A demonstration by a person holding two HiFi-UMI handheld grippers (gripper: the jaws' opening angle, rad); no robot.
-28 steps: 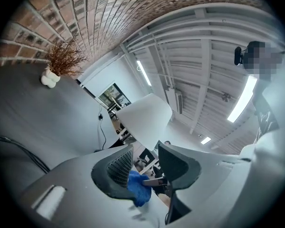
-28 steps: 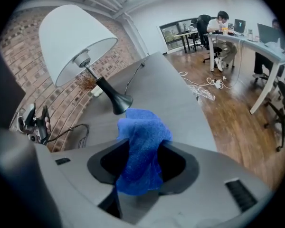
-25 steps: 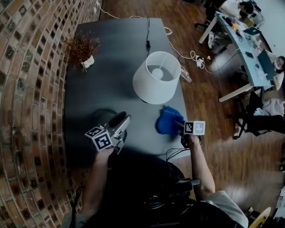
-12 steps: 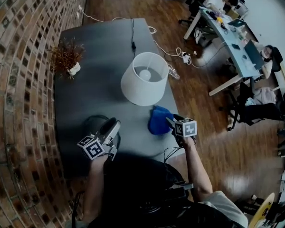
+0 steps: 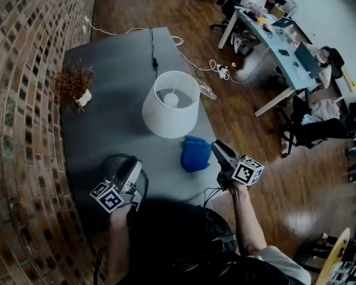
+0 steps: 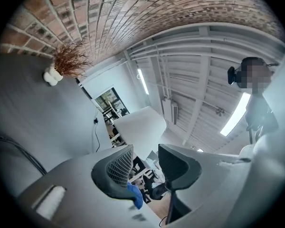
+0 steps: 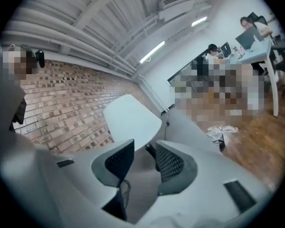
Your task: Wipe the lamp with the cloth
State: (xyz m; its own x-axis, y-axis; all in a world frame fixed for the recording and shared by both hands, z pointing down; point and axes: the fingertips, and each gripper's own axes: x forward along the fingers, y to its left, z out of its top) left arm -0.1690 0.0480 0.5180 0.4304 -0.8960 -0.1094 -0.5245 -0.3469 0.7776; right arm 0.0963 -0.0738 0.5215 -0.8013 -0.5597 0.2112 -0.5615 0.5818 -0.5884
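Blue cloth (image 5: 196, 154) lies on the table (image 5: 107, 88) at frame centre, just below the lamp (image 5: 169, 114); my left tongs (image 5: 132, 162) and right tongs (image 5: 217, 146) stand part-open, empty: cloth awaiting pickup, or laid down after wiping.

One high view, two low
Head camera looks steeply down; both gripper views face the lamp (image 6: 140, 127) from close by
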